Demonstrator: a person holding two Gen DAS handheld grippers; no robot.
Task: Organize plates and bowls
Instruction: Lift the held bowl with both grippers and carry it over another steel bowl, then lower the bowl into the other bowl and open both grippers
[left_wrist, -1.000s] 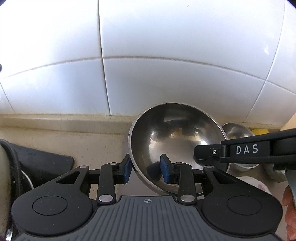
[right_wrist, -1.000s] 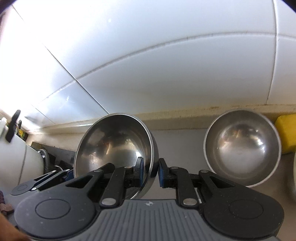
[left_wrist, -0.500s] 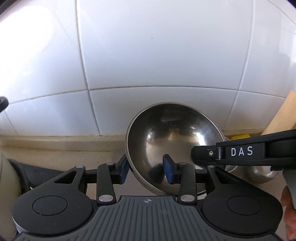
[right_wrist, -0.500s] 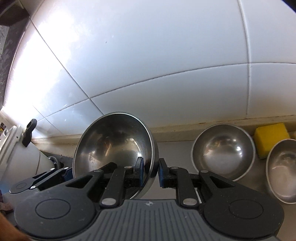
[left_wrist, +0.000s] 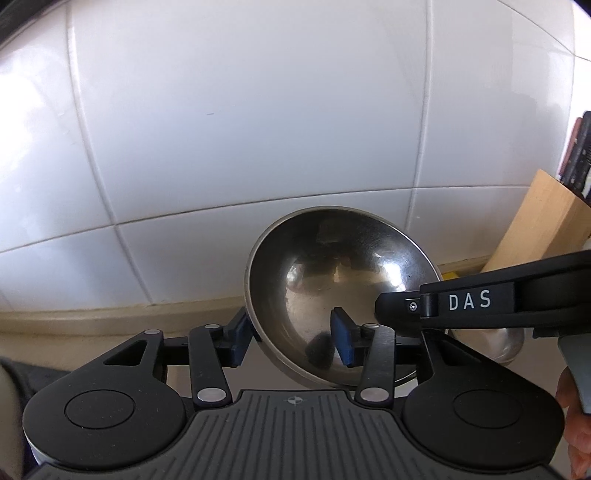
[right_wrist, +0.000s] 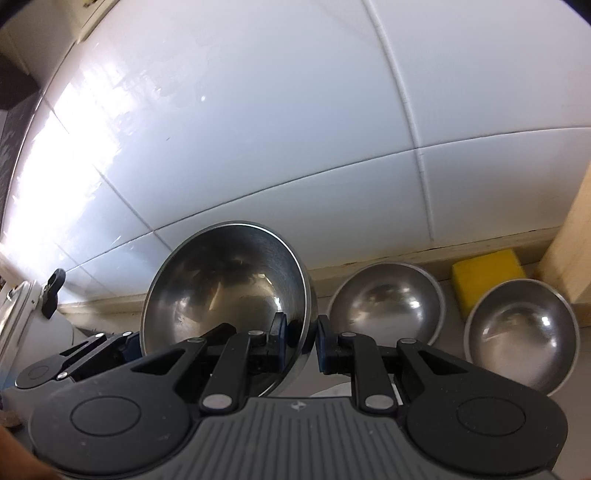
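White tiled wall (right_wrist: 258, 129) fills most of the bg, w/ a beige counter (left_wrist: 74, 343) running along its base. Big steel bowl (right_wrist: 225, 295) is up off the counter, tilted on edge, held from both sides: right gripper (right_wrist: 299, 341) is clamped on its right rim, one pad inside, one out; left gripper (left_wrist: 291, 338) straddles the opposite rim w/ its jaws wider, and I can't tell if both pads actually bite. Risk, imo: two grips on one slick rim, so if the hands drift apart or twist, the bowl could pivot, slip and clang down on the two smaller steel bowls (right_wrist: 386, 299) (right_wrist: 521, 332) sitting on the counter just to the right. Behind those, a wooden knife block (left_wrist: 546, 221), then a yellow sponge (right_wrist: 487, 273) against the wall.
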